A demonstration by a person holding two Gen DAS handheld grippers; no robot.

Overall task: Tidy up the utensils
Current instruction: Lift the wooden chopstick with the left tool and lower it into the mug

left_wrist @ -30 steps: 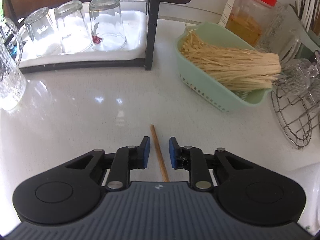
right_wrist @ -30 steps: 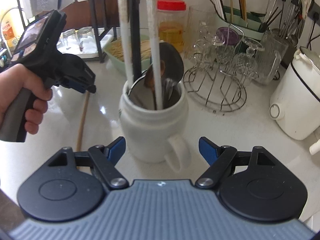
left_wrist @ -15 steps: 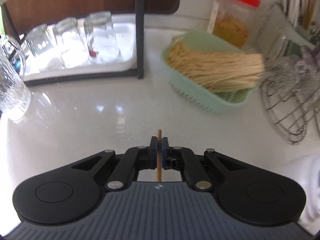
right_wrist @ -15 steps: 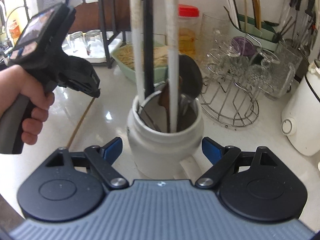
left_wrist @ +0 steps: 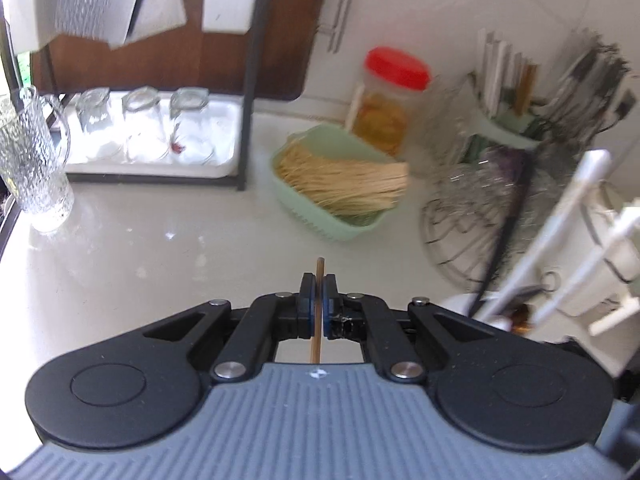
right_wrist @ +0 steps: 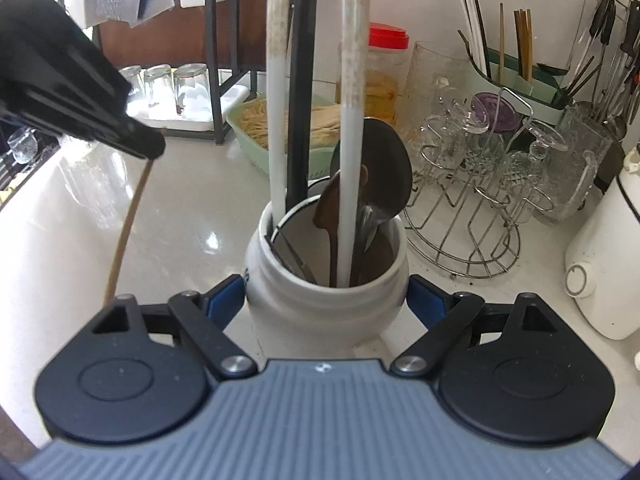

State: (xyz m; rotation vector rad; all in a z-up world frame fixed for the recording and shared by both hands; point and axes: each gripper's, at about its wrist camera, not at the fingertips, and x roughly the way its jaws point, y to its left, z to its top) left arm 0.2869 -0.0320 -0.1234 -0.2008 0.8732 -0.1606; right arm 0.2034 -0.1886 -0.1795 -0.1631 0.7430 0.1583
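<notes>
Left tongs (left_wrist: 319, 286) are clamped on a chopstick (left_wrist: 319, 312), which hangs above the tabletop (left_wrist: 160, 264) at 9 o'clock from the jar (right_wrist: 326, 280). Right tongs (right_wrist: 326, 300) have just been opening; their jaws stand wide either side of the jar, whether touching it is unclear. Utensils (right_wrist: 352, 128) stand upright in the jar.

I see a glossy white countertop (right_wrist: 192, 240) carrying a white utensil crock (right_wrist: 326, 300), a green basket (left_wrist: 340, 216) and a wire glass rack (right_wrist: 476, 240). A white appliance (right_wrist: 604, 280) stands at its right, a textured glass pitcher (left_wrist: 34, 172) at its left.
</notes>
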